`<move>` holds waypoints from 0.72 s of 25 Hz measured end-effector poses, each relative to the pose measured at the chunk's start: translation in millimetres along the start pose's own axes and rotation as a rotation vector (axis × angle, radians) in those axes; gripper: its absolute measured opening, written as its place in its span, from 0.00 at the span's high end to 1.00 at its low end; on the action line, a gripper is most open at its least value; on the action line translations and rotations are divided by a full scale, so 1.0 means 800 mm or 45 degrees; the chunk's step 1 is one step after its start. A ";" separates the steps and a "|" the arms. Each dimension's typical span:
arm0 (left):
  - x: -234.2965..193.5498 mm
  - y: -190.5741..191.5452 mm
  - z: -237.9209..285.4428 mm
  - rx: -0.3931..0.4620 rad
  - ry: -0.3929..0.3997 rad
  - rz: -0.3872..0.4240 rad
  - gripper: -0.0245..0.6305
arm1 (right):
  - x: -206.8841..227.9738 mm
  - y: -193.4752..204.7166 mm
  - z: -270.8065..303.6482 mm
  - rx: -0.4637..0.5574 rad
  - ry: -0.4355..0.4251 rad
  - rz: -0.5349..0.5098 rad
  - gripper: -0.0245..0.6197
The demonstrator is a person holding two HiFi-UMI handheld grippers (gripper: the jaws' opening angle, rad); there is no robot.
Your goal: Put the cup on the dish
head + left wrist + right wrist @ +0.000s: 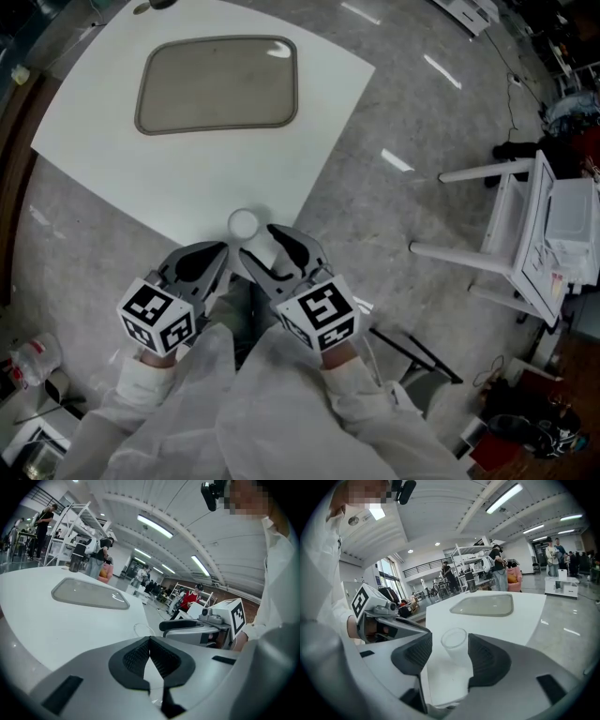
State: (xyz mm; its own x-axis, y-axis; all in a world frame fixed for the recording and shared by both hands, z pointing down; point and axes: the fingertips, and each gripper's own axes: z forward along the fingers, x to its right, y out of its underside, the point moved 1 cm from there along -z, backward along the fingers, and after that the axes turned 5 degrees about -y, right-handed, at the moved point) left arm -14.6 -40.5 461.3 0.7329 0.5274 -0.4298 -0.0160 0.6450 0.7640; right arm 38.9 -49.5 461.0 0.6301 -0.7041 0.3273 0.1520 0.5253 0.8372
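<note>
A clear plastic cup point(243, 223) stands upright on the near corner of the white table point(141, 159). In the right gripper view the cup point(454, 639) is between the jaws of my right gripper point(449, 645), which is open, with a gap at the left pad. My right gripper point(261, 246) reaches in from the table's edge. A flat grey dish point(217, 82) lies far across the table, also visible as the dish point(483, 605) beyond the cup. My left gripper point(150, 639) is shut with nothing in it, just left of the cup point(143, 629).
The table's near corner juts toward me, with speckled floor around it. A white rack point(525, 234) stands on the floor at the right. Clutter lies on the floor at the lower left point(33, 361). People and shelving stand far behind the table.
</note>
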 end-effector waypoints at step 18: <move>-0.025 0.036 0.021 -0.066 0.008 -0.081 0.95 | 0.022 0.046 0.051 -0.160 0.042 -0.034 0.56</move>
State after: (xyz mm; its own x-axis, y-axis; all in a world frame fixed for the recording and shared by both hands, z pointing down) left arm -18.0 -41.8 500.3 0.7295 0.4877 -0.4795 -0.0049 0.7048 0.7094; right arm 24.3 -62.3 515.6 0.6490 -0.7036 0.2893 0.2622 0.5639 0.7831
